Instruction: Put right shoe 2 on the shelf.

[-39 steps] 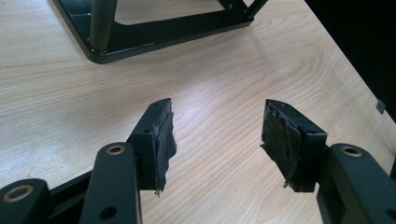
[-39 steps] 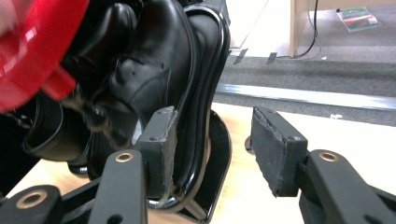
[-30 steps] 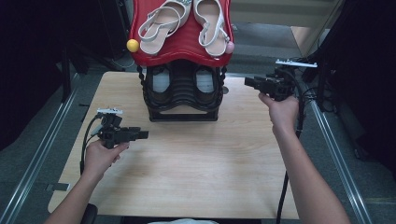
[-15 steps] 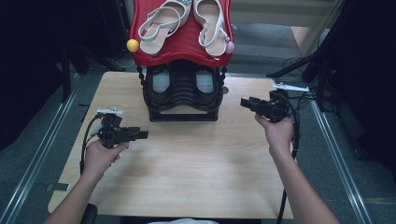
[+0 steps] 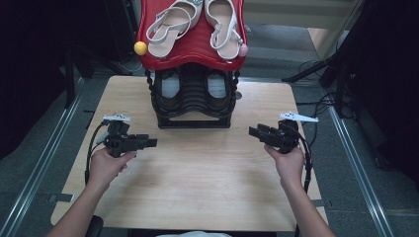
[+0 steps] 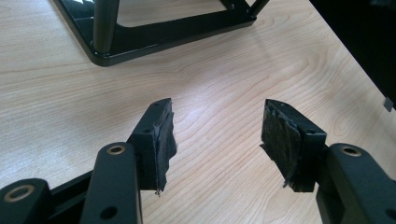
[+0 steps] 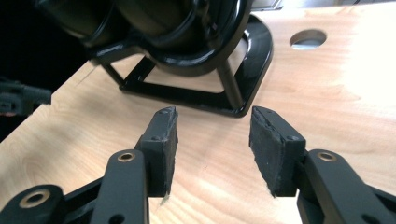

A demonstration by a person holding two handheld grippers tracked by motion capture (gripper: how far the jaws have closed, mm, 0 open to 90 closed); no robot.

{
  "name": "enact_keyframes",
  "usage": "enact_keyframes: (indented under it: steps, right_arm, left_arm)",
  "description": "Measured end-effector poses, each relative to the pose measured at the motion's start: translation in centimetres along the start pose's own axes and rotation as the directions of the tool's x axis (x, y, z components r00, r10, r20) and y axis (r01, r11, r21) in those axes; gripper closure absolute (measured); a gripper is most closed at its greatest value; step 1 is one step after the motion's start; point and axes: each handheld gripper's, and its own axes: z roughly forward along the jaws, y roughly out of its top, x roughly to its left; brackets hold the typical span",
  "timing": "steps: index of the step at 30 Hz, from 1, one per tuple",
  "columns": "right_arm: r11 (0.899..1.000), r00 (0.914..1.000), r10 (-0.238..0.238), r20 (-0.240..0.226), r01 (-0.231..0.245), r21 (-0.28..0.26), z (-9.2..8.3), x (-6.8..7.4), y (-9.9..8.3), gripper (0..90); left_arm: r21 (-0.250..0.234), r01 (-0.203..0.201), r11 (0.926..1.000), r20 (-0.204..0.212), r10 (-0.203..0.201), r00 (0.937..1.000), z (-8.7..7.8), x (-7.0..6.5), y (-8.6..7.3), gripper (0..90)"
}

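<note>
In the high view my left gripper (image 5: 150, 143) hovered low over the table (image 5: 207, 182), toward its left edge, its jaws pointing right across the wood. Its own view showed the left gripper (image 6: 217, 133) with jaws spread and nothing between the pads but bare wood; the rack's black base (image 6: 154, 37) lay ahead of them, apart.

At centre, against the far edge, stood the rack (image 5: 194, 101). A pair of black shoes (image 5: 190, 88) sat in its lower tier. Its red top shelf (image 5: 190, 47) carried two pale sandals (image 5: 197, 22) side by side; a yellow ball (image 5: 141, 48) capped the left corner post and a pink ball (image 5: 243, 50) the right.

To the right I held the right gripper (image 5: 253, 132) just above the table, well apart from the left one, jaws aimed left toward the rack's base. In its own view the right gripper (image 7: 212, 140) was released, pads parted over bare wood, the rack foot (image 7: 233, 100) close ahead but untouched. A round hole (image 7: 307, 38) pierced the tabletop beyond.
</note>
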Motion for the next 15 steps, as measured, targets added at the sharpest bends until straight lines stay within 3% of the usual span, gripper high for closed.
enact_keyframes:
  steps: [4,15]
  right_arm:
    - [0.999,0.9994,-0.034,0.004,0.034,0.025,0.6,0.5,-1.3,52.6]
    - [0.998,0.9984,-0.018,-0.053,0.021,0.051,1.9,0.7,-3.8,51.9]
  left_arm:
    - [-0.002,0.001,1.0000,0.003,-0.001,1.0000,0.0,0.0,0.0,43.8]
    - [0.010,-0.011,0.9999,0.002,0.011,0.9999,0.3,0.0,0.0,43.3]
